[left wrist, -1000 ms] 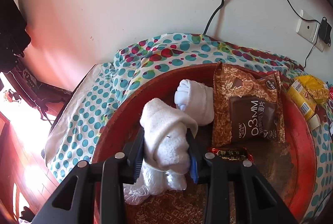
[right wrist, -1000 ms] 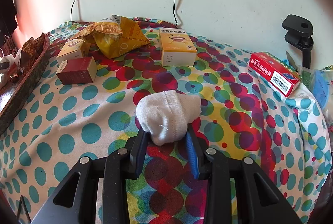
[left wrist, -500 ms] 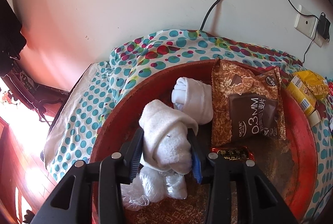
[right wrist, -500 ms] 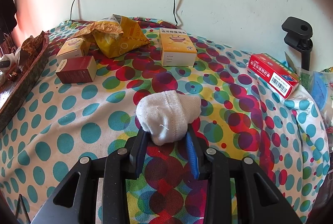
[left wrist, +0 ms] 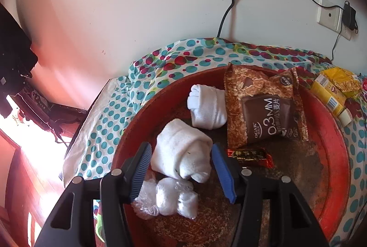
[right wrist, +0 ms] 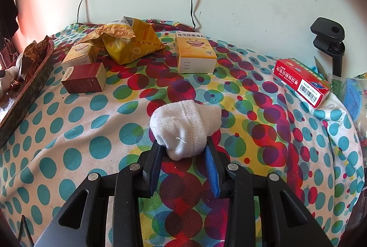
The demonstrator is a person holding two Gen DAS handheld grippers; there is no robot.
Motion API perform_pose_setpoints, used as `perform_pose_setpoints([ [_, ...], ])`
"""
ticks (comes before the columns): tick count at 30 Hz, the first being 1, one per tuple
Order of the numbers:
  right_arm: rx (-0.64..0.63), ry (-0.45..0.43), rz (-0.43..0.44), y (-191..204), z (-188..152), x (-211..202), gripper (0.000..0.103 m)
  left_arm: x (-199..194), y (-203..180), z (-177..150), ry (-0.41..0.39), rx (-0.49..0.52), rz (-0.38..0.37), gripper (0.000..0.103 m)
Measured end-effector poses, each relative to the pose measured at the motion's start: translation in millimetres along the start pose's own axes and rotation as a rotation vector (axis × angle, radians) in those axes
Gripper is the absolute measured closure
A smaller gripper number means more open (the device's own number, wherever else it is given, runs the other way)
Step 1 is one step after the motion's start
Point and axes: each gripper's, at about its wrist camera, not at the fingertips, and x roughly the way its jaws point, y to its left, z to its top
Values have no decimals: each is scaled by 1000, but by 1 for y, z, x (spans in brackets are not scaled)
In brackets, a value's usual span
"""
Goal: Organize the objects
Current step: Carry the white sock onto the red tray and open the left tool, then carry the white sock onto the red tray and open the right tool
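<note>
Over the red tray point(left wrist: 330, 132), the left tongs point(left wrist: 181, 169) stand spread apart, their blue pads on either side of a rolled white sock point(left wrist: 183, 152) with a gap visible at each pad, so the roll appears to lie free in the tray beside a second sock roll point(left wrist: 207, 108), a plastic-wrapped white bundle point(left wrist: 169, 198), a brown snack packet point(left wrist: 263, 109) and a small red wrapper point(left wrist: 250, 154). On the polka-dot covered counter point(right wrist: 68, 132), the right tongs point(right wrist: 184, 150) are clamped on another white sock bundle point(right wrist: 185, 125), pinching its near end while the rest bulges forward just above the cloth. These socks look light, soft and compressible; they should neither slip much nor break, but a roll can unfurl or squeeze out if gripped at its loose edge. The safest hold seems to be across the thick middle of the roll, where the layers are folded over each other.
</note>
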Motion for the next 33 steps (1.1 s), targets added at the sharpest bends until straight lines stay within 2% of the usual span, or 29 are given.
perform_pose_setpoints([
  [7,0,-2,1,1,-1,0,71,-35,-25,-29,-49,3,-28,46],
  [10,9,-12,5,-2,0,-2,71,-53,-39,-47,-76,22,-11,45],
  [14,29,-27,6,-7,1,-5,71,-67,-58,-68,-70,18,-48,45],
  [18,44,-38,4,-12,2,-5,71,-77,-76,-81,-78,30,-50,45],
  [24,44,-47,1,-12,2,-6,71,-99,-100,-87,-146,99,-37,44],
  [29,55,-32,6,-7,1,-9,71,-107,-106,-87,-194,92,-34,42],
  [33,49,-50,34,6,16,-25,71,-109,-103,-83,-232,61,-33,42],
])
